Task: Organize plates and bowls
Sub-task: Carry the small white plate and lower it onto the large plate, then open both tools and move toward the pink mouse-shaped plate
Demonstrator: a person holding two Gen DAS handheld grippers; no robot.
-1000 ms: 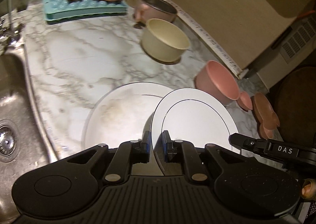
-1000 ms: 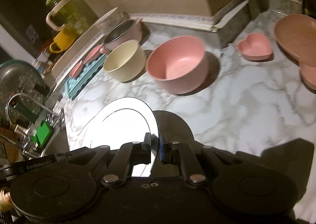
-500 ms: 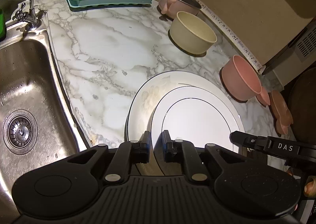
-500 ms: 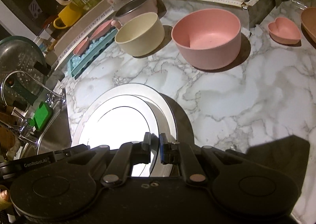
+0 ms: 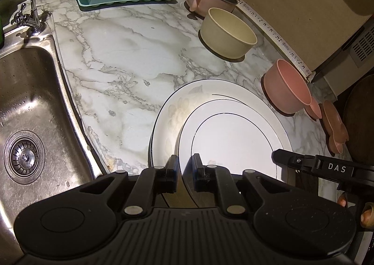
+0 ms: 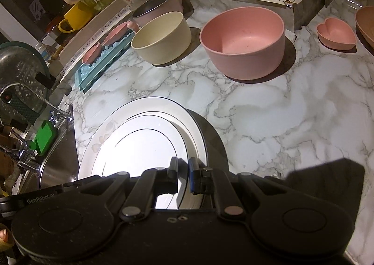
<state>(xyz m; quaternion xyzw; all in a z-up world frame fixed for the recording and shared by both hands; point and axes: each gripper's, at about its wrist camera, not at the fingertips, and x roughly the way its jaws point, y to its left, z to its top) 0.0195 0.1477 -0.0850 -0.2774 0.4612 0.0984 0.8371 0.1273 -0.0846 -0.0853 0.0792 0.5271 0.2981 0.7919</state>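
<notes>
The left gripper [image 5: 184, 169] is pointing steeply downward, its fingers reaching toward twelve o'clock in its own view, jaws nearly closed and pinching the near rim of the small white plate [image 5: 233, 138]. The right gripper [image 6: 183, 172] is tilting down likewise, its jaws clamping the same plate [image 6: 140, 148] at the opposite edge. In the left view the right gripper's arm is showing at four o'clock, with fingertips [image 5: 365, 214] curling around its handle.

Small plate [image 5: 233, 141] on large plate [image 5: 173, 110]; sink [image 5: 28, 106] left; two bowls [image 5: 228, 36] behind.
</notes>
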